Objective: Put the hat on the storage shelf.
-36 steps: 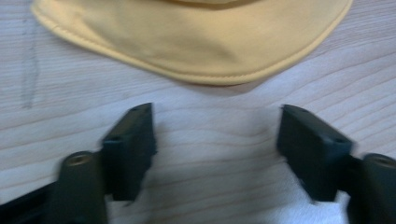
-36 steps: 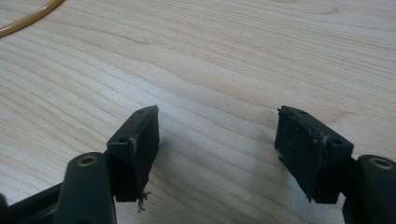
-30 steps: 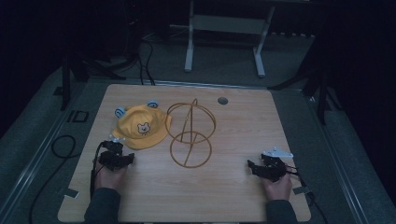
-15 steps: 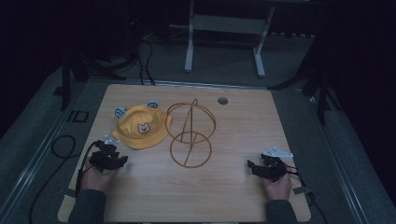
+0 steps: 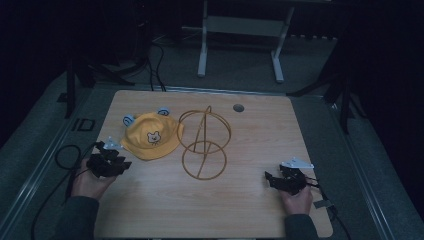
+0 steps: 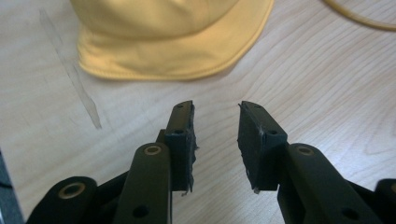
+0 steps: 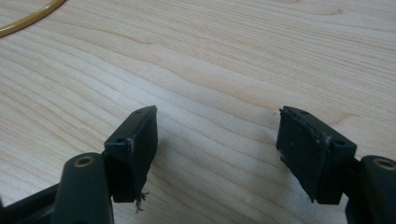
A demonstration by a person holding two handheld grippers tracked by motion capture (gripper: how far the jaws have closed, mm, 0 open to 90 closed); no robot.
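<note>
Yellow fabric bucket hat (image 5: pixel 150 142) lies flat on the wooden table (image 5: pixel 250 210), beside the gold wire stand (image 5: pixel 204 145). My left gripper (image 6: pixel 215 135) has just pulled back from the brim, jaws narrowing on nothing. Right gripper (image 7: pixel 217 149) idle, gaping. Hat ungrasped.

- My high view sits above the near edge of the worktop (image 5: pixel 250 200), facing forward and down, far enough back to take in the whole top and the floor beyond.
- My left claw (image 6: pixel 215 140) camera looks low along its own jaws, very near the wood, at the yellow hat (image 6: pixel 173 42); the high view shares that hat (image 5: pixel 150 140).
- My right claw (image 7: pixel 217 154) camera is just as near, catching the wire stand (image 7: pixel 28 18), also in the high view (image 5: pixel 204 145).
</note>
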